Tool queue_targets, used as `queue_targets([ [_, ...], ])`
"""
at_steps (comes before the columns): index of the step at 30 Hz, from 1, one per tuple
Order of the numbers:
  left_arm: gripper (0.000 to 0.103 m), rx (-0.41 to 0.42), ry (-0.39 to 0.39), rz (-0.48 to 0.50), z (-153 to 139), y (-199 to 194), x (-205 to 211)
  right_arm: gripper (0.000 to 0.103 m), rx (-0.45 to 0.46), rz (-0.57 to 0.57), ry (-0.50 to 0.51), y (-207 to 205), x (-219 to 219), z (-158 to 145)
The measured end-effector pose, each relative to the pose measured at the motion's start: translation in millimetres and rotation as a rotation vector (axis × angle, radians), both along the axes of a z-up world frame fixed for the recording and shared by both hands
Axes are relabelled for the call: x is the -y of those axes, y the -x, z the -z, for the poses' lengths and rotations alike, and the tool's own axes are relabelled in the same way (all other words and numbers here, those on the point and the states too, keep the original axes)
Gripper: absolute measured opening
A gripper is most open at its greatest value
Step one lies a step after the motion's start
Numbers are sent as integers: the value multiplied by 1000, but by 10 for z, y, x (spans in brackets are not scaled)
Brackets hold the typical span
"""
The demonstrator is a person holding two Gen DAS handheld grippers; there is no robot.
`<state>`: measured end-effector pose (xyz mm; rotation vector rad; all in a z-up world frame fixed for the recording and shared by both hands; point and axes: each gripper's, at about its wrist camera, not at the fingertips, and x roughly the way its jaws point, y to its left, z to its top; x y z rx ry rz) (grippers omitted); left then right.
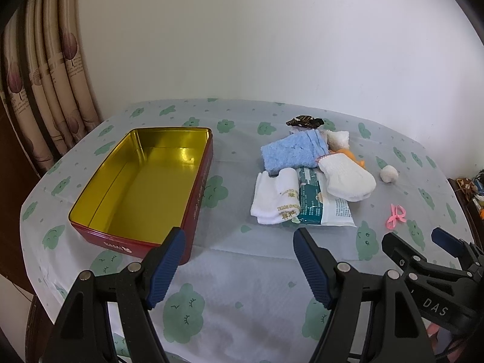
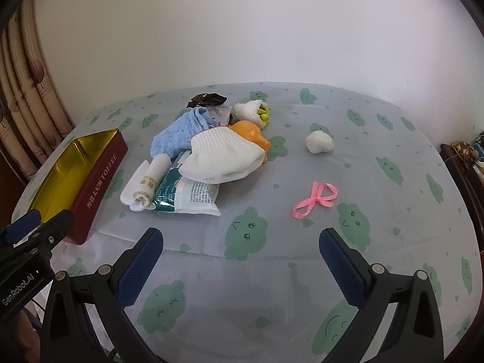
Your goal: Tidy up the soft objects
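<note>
A red tin (image 1: 196, 202) (image 2: 99, 175) with a gold inside stands open on the left of the table, nothing in it. A pile of soft things lies mid-table: a blue towel (image 1: 290, 152) (image 2: 175, 134), a white knit glove (image 1: 348, 178) (image 2: 224, 157), a rolled white cloth (image 1: 275, 199) (image 2: 145, 181), a teal-and-white packet (image 1: 320, 205) (image 2: 184, 193), an orange toy (image 2: 251, 133). A white pompom (image 1: 388, 174) (image 2: 319, 141) and a pink ribbon (image 1: 396, 216) (image 2: 317, 198) lie apart to the right. My left gripper (image 1: 239, 242) and right gripper (image 2: 240, 239) hover open near the front edge, holding nothing.
The table wears a pale cloth (image 2: 272, 272) printed with green clouds. A dark patterned item (image 1: 304, 121) lies behind the pile. A white wall stands behind, curtains (image 1: 51, 90) at the left, and clutter on a dark surface (image 1: 472, 187) at the far right.
</note>
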<state>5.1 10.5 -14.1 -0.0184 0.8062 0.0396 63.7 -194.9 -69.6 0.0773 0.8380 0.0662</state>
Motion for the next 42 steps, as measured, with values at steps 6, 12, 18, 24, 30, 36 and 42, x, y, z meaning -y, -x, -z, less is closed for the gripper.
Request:
queue_targets([
  [6,76,-6,-2,1,16,7,-3,103,0,-1,-1,4,6,10],
  [12,76,-7,1,-1,29,8,-7,103,-5,-1,-6,2,0,18],
  [18,76,-9,0,-2,33,4,-17,103,-1,-2,0,12,5,18],
  [24,76,-10,0,-2,33,5,-23,103,0,0,-1,25,-4,28],
  [30,76,-11,0,-2,36,5,-31,103,-4,2,-3,32,-19,20],
  [36,76,-9,-4,0,48,8,-42,103,-7,-3,-6,25,-24,23],
  [42,76,-10,-3,2,61,10,-47,103,-11,-4,-14,12,-20,26],
])
